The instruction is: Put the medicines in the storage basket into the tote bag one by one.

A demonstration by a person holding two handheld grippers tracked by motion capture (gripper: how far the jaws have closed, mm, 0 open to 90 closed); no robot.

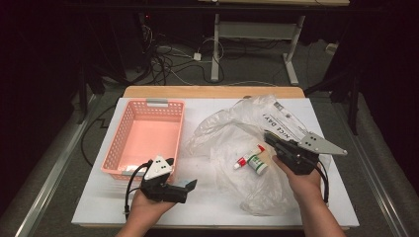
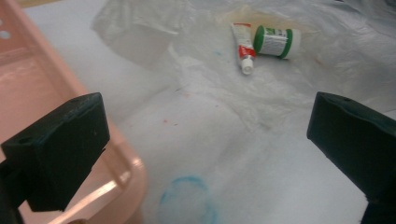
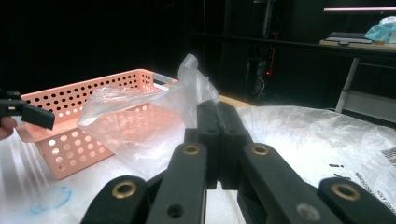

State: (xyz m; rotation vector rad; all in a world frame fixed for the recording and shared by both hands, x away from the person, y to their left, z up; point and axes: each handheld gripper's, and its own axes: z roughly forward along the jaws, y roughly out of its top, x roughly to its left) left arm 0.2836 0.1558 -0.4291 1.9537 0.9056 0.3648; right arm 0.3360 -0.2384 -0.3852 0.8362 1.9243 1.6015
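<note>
Plastic bag [image 1: 247,143] lies crumpled on the table [image 1: 99,197], pinched by the pressed-together right claw [image 3: 217,116]; keep it lifted while the spread, empty left claw [image 1: 190,184] reaches squarely for the tube [image 2: 243,46] and bottle [image 2: 276,42] beside the pink basket [image 1: 143,138].

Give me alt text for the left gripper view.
The open left gripper hovers over the white table, nothing between its jaws. Ahead, a small tube and a green-capped bottle lie on a clear plastic bag; a pink basket sits left.
</note>
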